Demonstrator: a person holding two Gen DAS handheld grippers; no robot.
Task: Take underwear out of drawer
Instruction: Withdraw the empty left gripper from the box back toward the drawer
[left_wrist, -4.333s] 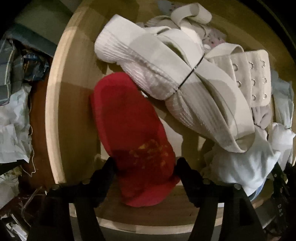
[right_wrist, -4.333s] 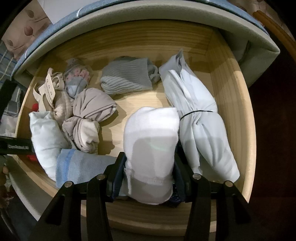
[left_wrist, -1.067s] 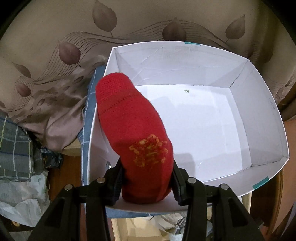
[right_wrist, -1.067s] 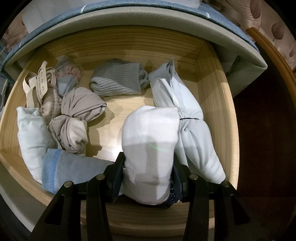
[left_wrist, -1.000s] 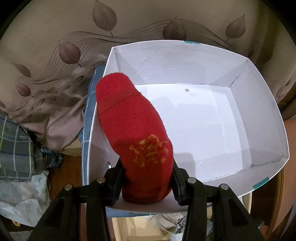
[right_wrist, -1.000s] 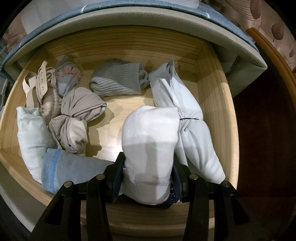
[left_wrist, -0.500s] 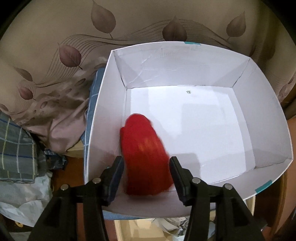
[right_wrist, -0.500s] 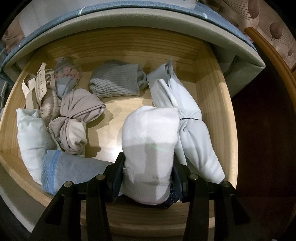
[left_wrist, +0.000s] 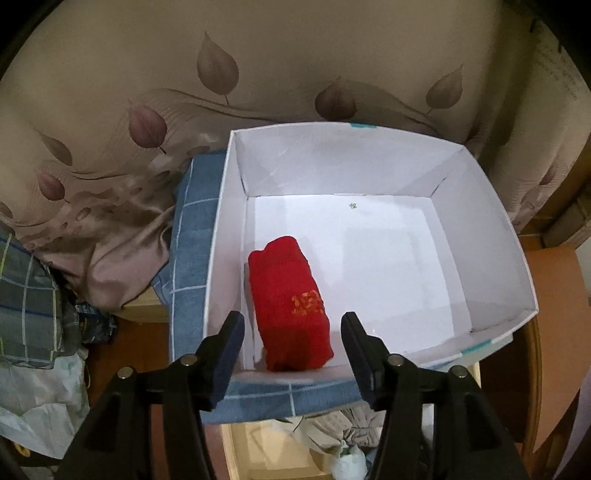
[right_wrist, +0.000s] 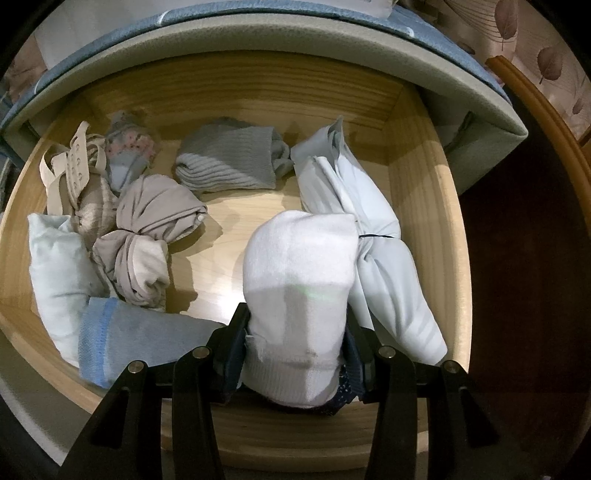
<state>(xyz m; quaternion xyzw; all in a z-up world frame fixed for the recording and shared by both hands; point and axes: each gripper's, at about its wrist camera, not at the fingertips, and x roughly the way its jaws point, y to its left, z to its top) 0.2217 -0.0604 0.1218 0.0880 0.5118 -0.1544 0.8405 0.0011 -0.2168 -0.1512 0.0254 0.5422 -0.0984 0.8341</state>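
In the left wrist view a red rolled garment (left_wrist: 291, 306) lies in the near left corner of a white cardboard box (left_wrist: 487, 206). My left gripper (left_wrist: 293, 332) is open and empty above the box's near edge. In the right wrist view my right gripper (right_wrist: 295, 336) is shut on a white rolled garment (right_wrist: 299, 284) over the open wooden drawer (right_wrist: 421, 206). The drawer holds a grey ribbed roll (right_wrist: 229, 158), a beige knotted bundle (right_wrist: 147, 232), a pale blue tied bundle (right_wrist: 373, 240), a blue-banded roll (right_wrist: 129, 336), a pale roll (right_wrist: 59, 266) and a beige bra (right_wrist: 74, 173).
The box sits on a blue checked cloth (left_wrist: 192, 229) atop the cabinet. A leaf-patterned curtain (left_wrist: 221, 74) hangs behind it. Plaid fabric and bags (left_wrist: 33, 314) lie at the left. Part of the drawer with clothes (left_wrist: 332, 439) shows below the box.
My left gripper has opened and dropped the red garment into the white box. The right gripper still holds the white roll over the drawer, nearly unmoved.
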